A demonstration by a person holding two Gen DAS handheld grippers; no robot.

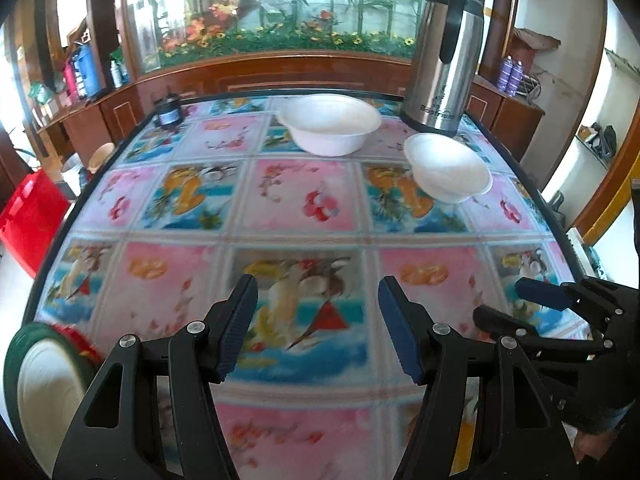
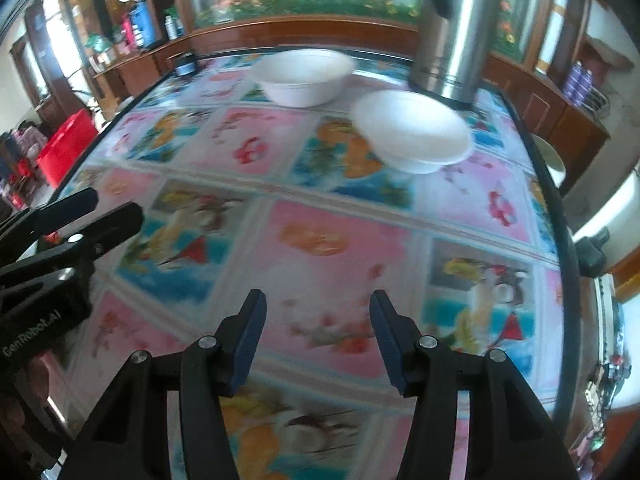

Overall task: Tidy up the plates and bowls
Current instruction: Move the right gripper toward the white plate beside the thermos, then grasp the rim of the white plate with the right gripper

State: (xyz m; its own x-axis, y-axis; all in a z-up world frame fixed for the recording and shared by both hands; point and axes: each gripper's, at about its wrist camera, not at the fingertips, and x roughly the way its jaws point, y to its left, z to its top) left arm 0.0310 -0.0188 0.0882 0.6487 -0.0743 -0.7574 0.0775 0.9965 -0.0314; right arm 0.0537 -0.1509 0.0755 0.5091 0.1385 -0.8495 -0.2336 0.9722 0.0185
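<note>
Two white bowls sit on the far half of the surface (image 1: 304,208), which is covered with a patterned floral cloth in pink, blue and orange squares. The larger bowl (image 1: 330,123) stands upright near the far edge, about centre. The smaller bowl (image 1: 448,167) sits nearer and to the right of it, apart from it, upright as far as the blur allows. A steel thermos jug (image 1: 444,60) with a black handle stands at the far right corner, just behind the smaller bowl. A small dark jar (image 1: 168,111) sits at the far left corner.

Left claw (image 1: 318,328): jaws spread wide, nothing between them, held over the near centre of the surface, well short of both bowls. Blue pads (image 1: 236,332) face each other across the gap.

Right claw (image 2: 318,340): likewise wide apart and holding nothing, over the near part of the surface. In the right wrist view the smaller bowl (image 2: 412,132) lies ahead and slightly right, the larger bowl (image 2: 304,76) farther and to the left, the jug (image 2: 456,28) behind them.

Each claw shows at the edge of the other's view: the two are side by side, near each other.

A green-rimmed plate (image 1: 44,392) shows at the lower left edge of the left wrist view, beyond the near left corner of the surface; what it rests on cannot be told. A red crate (image 1: 30,216) stands off the left side.
</note>
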